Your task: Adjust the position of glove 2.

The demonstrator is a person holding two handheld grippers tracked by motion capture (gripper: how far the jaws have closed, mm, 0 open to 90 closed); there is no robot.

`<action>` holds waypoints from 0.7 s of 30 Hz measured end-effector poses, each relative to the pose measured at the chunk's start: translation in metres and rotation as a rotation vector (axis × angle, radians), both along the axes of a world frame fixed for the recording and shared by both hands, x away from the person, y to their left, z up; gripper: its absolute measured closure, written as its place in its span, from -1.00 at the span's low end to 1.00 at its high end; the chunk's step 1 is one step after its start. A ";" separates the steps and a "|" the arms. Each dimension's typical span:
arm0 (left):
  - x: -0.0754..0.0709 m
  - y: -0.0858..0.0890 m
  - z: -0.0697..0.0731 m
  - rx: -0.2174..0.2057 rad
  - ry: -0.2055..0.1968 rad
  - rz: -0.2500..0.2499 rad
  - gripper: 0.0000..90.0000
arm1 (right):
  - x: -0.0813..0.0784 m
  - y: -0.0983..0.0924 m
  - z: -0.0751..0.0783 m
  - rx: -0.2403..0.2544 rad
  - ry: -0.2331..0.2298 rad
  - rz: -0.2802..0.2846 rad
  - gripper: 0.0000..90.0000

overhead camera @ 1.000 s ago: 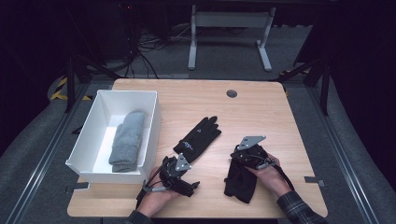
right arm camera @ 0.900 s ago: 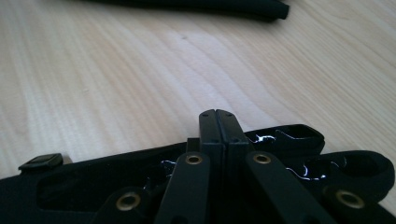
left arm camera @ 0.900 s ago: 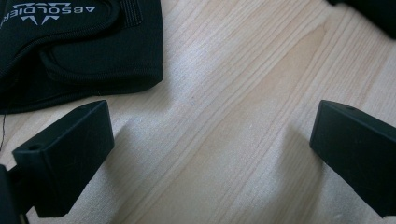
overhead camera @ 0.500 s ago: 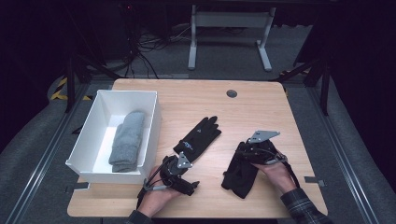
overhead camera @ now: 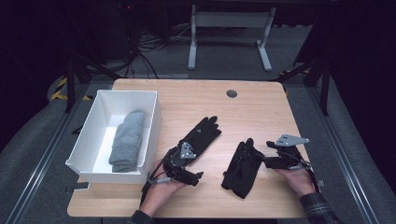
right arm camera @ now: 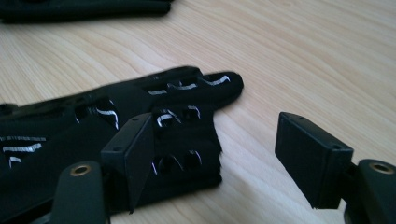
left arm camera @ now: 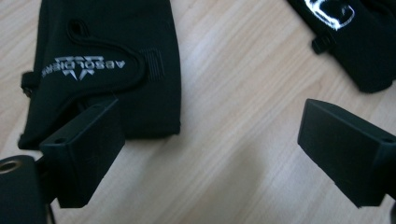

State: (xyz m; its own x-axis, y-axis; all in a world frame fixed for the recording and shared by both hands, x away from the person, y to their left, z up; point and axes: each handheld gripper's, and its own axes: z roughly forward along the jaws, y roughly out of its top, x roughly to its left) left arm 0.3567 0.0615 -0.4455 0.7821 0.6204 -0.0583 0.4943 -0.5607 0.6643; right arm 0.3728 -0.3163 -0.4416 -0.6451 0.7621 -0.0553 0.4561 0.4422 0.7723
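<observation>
Black fabric gloves lie flat on the wooden table [overhead camera: 261,102], well apart from each other. The left glove [overhead camera: 201,136] rests near the table's centre, fingers pointing away from the person; its cuff end carries white lettering, readable in the left gripper view [left arm camera: 107,65]. The right glove [overhead camera: 243,167] lies nearer the front edge, fingers also pointing away, with reflective markings on its fingers in the right gripper view [right arm camera: 154,121].

Left gripper [overhead camera: 187,163]: held in the person's left hand [overhead camera: 161,195] at the cuff end of the left glove. Its jaws stand wide apart and have just been closing slightly. Nothing lies between them but bare table; one jaw overlaps the glove's cuff edge in the left gripper view [left arm camera: 205,149], and I cannot tell whether it touches.

Right gripper [overhead camera: 268,156]: held in the person's right hand [overhead camera: 295,179], just beside the right glove on its right side. Its jaws have just been opening and now stand apart, gripping nothing. In the right gripper view [right arm camera: 210,163], one jaw sits against the glove's folded edge; the other stands over bare wood.

White rectangular bin [overhead camera: 88,133]: stands at the table's left edge and contains a folded grey cloth [overhead camera: 127,140].
</observation>
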 end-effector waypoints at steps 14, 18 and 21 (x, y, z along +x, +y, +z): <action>0.052 -0.020 0.013 -0.012 -0.051 0.052 -0.29 | -0.012 -0.028 -0.016 -0.018 0.051 -0.056 -0.46; 0.061 -0.029 0.010 -0.001 -0.055 0.044 -0.11 | -0.013 -0.031 -0.020 -0.023 0.062 -0.063 -0.46; 0.070 -0.037 0.003 0.027 -0.033 0.031 -0.02 | -0.014 -0.032 -0.022 -0.036 0.058 -0.076 -0.45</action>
State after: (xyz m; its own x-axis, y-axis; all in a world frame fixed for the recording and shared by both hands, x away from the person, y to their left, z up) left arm 0.4264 0.0242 -0.4422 0.7635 0.6457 -0.0154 0.4898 -0.5633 0.6654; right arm 0.3591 -0.3482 -0.4640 -0.5882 0.8074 -0.0473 0.5332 0.4311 0.7279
